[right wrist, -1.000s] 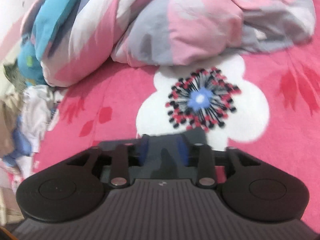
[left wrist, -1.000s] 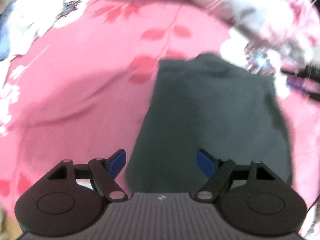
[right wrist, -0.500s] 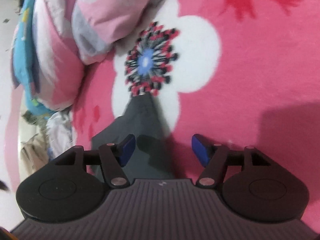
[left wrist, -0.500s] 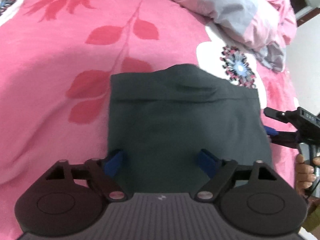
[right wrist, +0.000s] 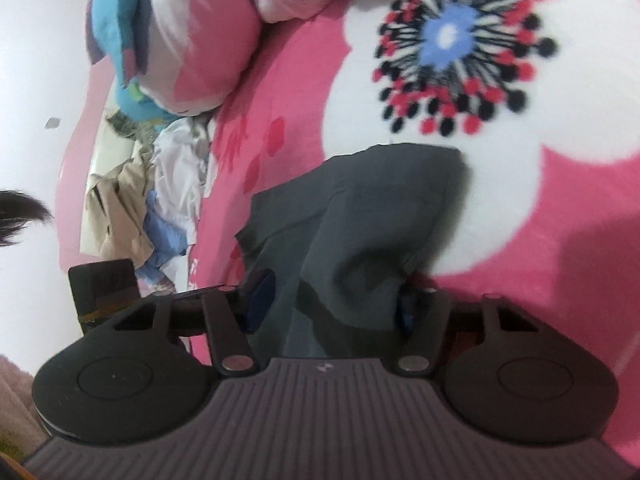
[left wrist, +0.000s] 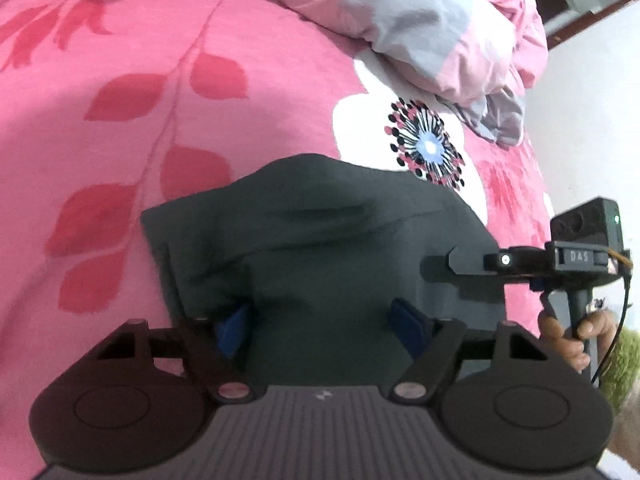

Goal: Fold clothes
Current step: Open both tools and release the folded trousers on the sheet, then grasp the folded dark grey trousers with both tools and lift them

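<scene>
A dark grey folded garment (left wrist: pixel 320 232) lies on the pink flowered bedspread (left wrist: pixel 120 152). My left gripper (left wrist: pixel 320 326) is down on its near edge. The jaws are closing with cloth between the blue pads (left wrist: pixel 234 328), which do not pinch it. In the right wrist view the same garment (right wrist: pixel 360 208) is rumpled into a ridge between the pads of my right gripper (right wrist: pixel 332 306). Those jaws are closing too, with a gap still at the left pad (right wrist: pixel 260 300). From the left wrist view the right gripper (left wrist: pixel 440 268) reaches over the garment's right edge.
A crumpled pink and grey quilt (left wrist: pixel 440 40) lies beyond the garment at the upper right. A heap of loose clothes (right wrist: pixel 160 200) and blue and pink bedding (right wrist: pixel 168 40) sit along the wall. A person's hand (left wrist: pixel 568 340) holds the right gripper's handle.
Both grippers have sunk toward the garment. The right one tipped down from the bedding to the garment's right edge, where cloth now bunches between its pads. The left one sits lower on the near edge.
</scene>
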Demonstrator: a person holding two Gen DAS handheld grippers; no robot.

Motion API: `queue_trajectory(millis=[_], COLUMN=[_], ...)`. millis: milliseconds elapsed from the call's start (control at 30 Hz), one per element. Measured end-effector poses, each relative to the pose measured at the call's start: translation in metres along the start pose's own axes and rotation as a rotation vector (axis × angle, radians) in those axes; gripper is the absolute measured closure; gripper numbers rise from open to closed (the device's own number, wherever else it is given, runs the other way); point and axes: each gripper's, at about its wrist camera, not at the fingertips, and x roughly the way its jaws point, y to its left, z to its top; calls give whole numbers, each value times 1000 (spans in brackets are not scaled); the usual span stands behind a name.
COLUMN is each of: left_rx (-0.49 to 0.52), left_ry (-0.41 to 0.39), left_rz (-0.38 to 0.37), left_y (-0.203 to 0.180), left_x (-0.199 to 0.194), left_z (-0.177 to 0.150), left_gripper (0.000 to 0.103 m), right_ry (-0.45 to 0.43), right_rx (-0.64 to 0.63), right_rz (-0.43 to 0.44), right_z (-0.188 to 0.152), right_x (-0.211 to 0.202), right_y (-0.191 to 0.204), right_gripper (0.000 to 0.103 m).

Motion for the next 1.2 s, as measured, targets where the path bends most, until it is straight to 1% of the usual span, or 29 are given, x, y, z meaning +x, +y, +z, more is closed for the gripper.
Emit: queue_trajectory(millis=[33, 100, 133, 167, 200, 233, 300, 333, 367, 400, 467, 633, 800, 967, 1200], left_rx=[7, -1, -10, -12, -13, -7, 3, 3, 4, 6, 13, 1, 24, 54, 104], left_ry=[2, 0, -8, -13, -18, -22, -35, -43, -51, -60, -79, -147, -210, -265, -324], left_rz=[1, -1, -5, 1, 7, 18, 28, 27, 22, 24, 33, 31, 30, 34, 40], left_y=[0, 2, 3, 4, 4, 3, 2, 2, 0, -2, -8, -18, -41, -79, -156], left_x=[2, 4, 5, 5, 6, 5, 2, 0, -2, -4, -8, -31, -71, -118, -193], left_z=[0, 3, 4, 5, 5, 5, 2, 1, 0, -1, -3, -9, -20, -37, -62], left_gripper=[32, 32, 32, 36, 43, 47, 61, 65, 74, 80, 83, 86, 87, 87, 87], right_ry=[3, 9, 12, 15, 19, 22, 27, 24, 20, 15, 4, -36, -86, -143, -216], right_rx=[-8, -14, -14, -15, -20, -32, -57, -74, -90, -106, -133, -169, -194, -221, -243], right_rz=[6, 9, 9, 8, 8, 8, 9, 13, 17, 19, 17, 18, 43, 67, 105], right_z=[0, 1, 2, 3, 3, 3, 3, 2, 2, 1, -1, -6, -19, -45, -87], right_x=[1, 8, 13, 17, 22, 26, 33, 34, 32, 32, 32, 22, -3, -40, -113], right_y=[1, 1, 0, -1, 0, 2, 9, 13, 17, 21, 30, 50, 77, 116, 173], right_gripper=[55, 57, 60, 67, 72, 77, 80, 82, 83, 84, 85, 86, 86, 86, 86])
